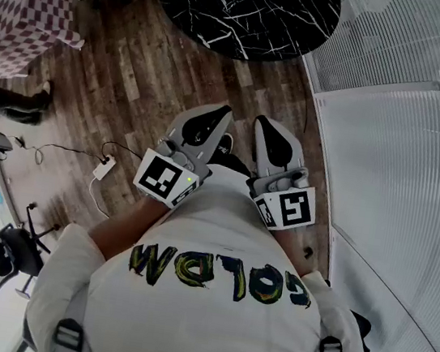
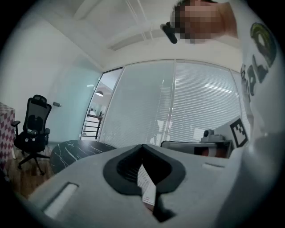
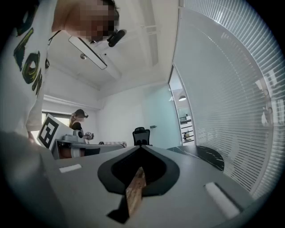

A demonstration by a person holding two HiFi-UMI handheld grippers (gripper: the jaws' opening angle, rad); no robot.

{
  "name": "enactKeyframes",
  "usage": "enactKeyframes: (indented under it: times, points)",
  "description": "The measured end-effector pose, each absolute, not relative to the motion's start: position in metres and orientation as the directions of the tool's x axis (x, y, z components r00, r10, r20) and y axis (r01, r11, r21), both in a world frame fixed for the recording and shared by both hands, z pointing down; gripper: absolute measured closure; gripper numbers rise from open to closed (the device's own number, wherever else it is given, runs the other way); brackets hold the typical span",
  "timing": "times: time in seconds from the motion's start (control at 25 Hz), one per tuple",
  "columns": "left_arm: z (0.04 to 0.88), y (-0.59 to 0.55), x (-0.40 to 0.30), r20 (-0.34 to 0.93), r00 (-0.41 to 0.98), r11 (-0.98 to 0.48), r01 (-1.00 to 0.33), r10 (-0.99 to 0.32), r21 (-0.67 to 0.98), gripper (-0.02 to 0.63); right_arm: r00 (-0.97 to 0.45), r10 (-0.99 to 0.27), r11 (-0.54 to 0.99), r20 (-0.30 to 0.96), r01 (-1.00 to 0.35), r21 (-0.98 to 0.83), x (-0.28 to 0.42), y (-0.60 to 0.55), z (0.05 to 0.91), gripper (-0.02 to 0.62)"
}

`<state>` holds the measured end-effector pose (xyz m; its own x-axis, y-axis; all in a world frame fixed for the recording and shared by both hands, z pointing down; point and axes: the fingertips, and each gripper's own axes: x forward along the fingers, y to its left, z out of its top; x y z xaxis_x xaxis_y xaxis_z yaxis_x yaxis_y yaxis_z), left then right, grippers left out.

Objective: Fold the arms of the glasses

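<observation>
left tool point(image 1: 219, 115) and right tool point(image 1: 263, 127) held level, jaws together.

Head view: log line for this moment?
task: not under way | left gripper: shut, empty, level | right gripper: shut, empty, level | glasses: not in view | black table: ahead

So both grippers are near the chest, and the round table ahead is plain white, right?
No: the round table is black marble with white veins, as the head view shows. The left gripper and right gripper are indeed near the chest.
</observation>
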<state>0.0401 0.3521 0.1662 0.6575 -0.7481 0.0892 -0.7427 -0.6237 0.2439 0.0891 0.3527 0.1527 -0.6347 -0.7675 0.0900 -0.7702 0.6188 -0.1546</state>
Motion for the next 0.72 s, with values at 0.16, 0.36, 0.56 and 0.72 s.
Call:
enactKeyframes:
  times: [0.16, 0.36, 0.56, 0.72]
  points:
    - [0.166, 0.349, 0.043, 0.095, 0.655, -0.619, -0.745, -0.75, 0.248, 0.606, -0.641, -0.762, 0.626, 0.091, -0.765, -0.153, 0.091, 0.35, 0.151, 0.592]
    - [0.17, 0.342, 0.053, 0.107, 0.644, -0.605, -0.754, -0.757, 0.254, 0.605, -0.648, -0.756, 0.631, 0.09, -0.759, -0.161, 0.103, 0.343, 0.153, 0.592]
    - [0.177, 0.337, 0.066, 0.113, 0.64, -0.599, -0.757, -0.76, 0.261, 0.606, -0.657, -0.747, 0.635, 0.098, -0.75, -0.184, 0.114, 0.336, 0.16, 0.592]
    - [0.178, 0.33, 0.068, 0.121, 0.638, -0.596, -0.759, -0.76, 0.261, 0.604, -0.661, -0.743, 0.639, 0.104, -0.747, -0.183, 0.116, 0.33, 0.163, 0.592]
